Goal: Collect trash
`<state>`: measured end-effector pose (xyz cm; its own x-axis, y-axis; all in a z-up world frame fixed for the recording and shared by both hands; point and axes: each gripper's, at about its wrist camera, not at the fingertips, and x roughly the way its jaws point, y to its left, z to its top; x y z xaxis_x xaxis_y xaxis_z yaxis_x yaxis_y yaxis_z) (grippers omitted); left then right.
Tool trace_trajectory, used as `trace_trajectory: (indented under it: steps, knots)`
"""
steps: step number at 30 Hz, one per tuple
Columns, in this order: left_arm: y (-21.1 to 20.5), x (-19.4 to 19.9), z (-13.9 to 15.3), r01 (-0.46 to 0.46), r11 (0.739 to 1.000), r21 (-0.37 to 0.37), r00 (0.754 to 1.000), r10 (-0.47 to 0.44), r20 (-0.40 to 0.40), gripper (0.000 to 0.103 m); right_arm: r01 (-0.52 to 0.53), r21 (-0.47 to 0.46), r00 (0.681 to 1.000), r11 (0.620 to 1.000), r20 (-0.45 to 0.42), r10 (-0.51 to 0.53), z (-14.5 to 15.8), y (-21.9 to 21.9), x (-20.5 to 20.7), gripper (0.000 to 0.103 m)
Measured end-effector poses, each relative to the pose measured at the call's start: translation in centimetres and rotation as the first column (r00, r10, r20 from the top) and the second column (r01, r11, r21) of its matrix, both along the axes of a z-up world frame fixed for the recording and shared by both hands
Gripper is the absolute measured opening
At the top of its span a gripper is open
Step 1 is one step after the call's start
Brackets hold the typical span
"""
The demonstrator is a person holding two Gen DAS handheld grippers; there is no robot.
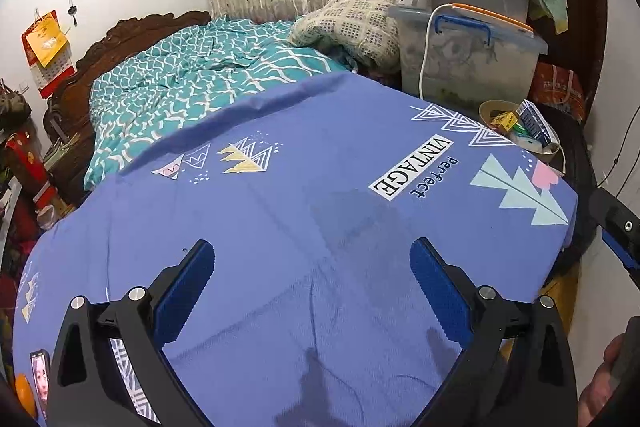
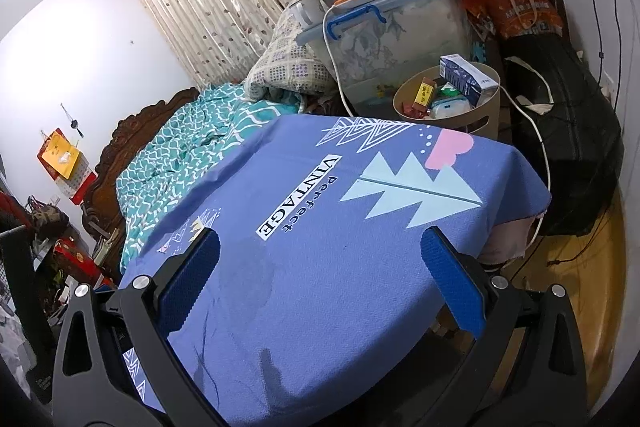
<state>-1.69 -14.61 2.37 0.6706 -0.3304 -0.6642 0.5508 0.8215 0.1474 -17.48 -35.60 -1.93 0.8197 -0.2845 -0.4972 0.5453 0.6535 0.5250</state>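
Note:
A round beige bin [image 2: 486, 107] stands beyond the far right corner of the blue cloth [image 2: 320, 247]; it holds a blue-and-white carton [image 2: 466, 75], a yellow box [image 2: 425, 91] and other wrappers. In the left wrist view the same bin [image 1: 493, 108] shows at the cloth's far right edge with the carton [image 1: 536, 123] in it. My left gripper [image 1: 312, 259] is open over the bare blue cloth [image 1: 280, 227], nothing between its fingers. My right gripper [image 2: 320, 247] is open too, above the cloth nearer the bin, holding nothing.
Clear plastic storage boxes [image 2: 384, 39] are stacked behind the bin, with a white cable [image 2: 536, 131] trailing down. A black bag [image 2: 560, 131] sits on the floor at right. A teal quilt [image 1: 192, 83] and folded blanket [image 1: 352, 15] lie on the bed. A phone [image 1: 40, 379] lies at the cloth's near left.

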Motion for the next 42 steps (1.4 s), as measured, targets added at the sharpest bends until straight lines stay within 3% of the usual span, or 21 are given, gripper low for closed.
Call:
trace_trajectory:
  steps: [7,15,24,30,42]
  knots:
    - [0.3,-0.2,-0.1,0.028,0.999,-0.03,0.999,-0.029,-0.043,0.094,0.017,-0.047,1.0,0.999,-0.006,-0.017,0.8,0.6,-0.3,0.1]
    - [0.2,-0.6,0.0,0.038,0.999,-0.038,0.999,-0.04,-0.036,0.094,0.021,-0.088,1.0,0.996,-0.008,-0.022,1.4,1.3,-0.2,0.1]
    - [0.6,-1.5,1.1,0.052,0.996,-0.071,0.999,-0.05,0.02,0.094,0.034,-0.121,0.999,0.992,0.01,-0.033,2.0,1.7,-0.7,0.1]
    - [1.4,-1.8,2.4,0.067,0.987,-0.149,0.997,-0.059,0.057,0.094,0.052,-0.145,0.999,0.988,0.022,-0.05,2.6,2.1,-1.1,0.1]
    - [1.2,-1.7,2.9,0.082,0.988,-0.129,0.994,-0.071,0.084,0.094,0.059,-0.158,0.998,0.986,0.031,-0.054,2.9,2.2,-1.2,0.1]
